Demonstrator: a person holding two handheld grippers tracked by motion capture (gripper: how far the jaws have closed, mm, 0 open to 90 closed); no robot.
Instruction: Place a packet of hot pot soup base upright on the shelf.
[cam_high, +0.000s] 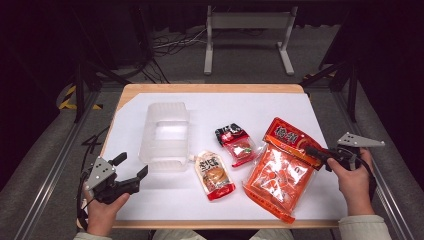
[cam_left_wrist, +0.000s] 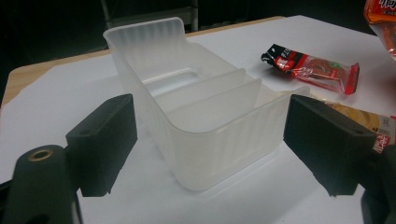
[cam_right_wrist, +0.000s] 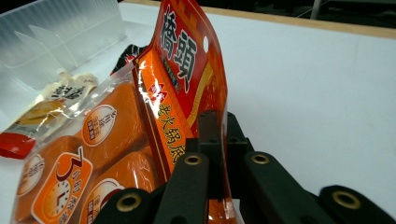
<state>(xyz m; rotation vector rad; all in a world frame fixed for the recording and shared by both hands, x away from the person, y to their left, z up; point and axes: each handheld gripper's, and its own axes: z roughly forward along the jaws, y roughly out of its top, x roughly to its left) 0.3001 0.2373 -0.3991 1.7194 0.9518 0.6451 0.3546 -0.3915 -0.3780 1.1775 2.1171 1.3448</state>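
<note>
A large orange and red food bag (cam_high: 281, 171) lies at the right of the white table; its red top edge (cam_right_wrist: 189, 70) is lifted off the surface. My right gripper (cam_high: 316, 152) is shut on that edge of the bag, with the film pinched between the black jaws (cam_right_wrist: 219, 140). A clear plastic bin (cam_high: 165, 134) with dividers stands left of centre. My left gripper (cam_high: 131, 170) hovers open near the bin's near left corner, its jaws spread on either side of the bin's end (cam_left_wrist: 210, 140) without touching it.
A small red and black packet (cam_high: 236, 143) and a spouted sauce pouch (cam_high: 214, 175) lie between the bin and the large bag. The white sheet (cam_high: 240, 107) covers a wooden table. Beyond the far edge stands a grey metal frame (cam_high: 247, 35) among cables on the floor.
</note>
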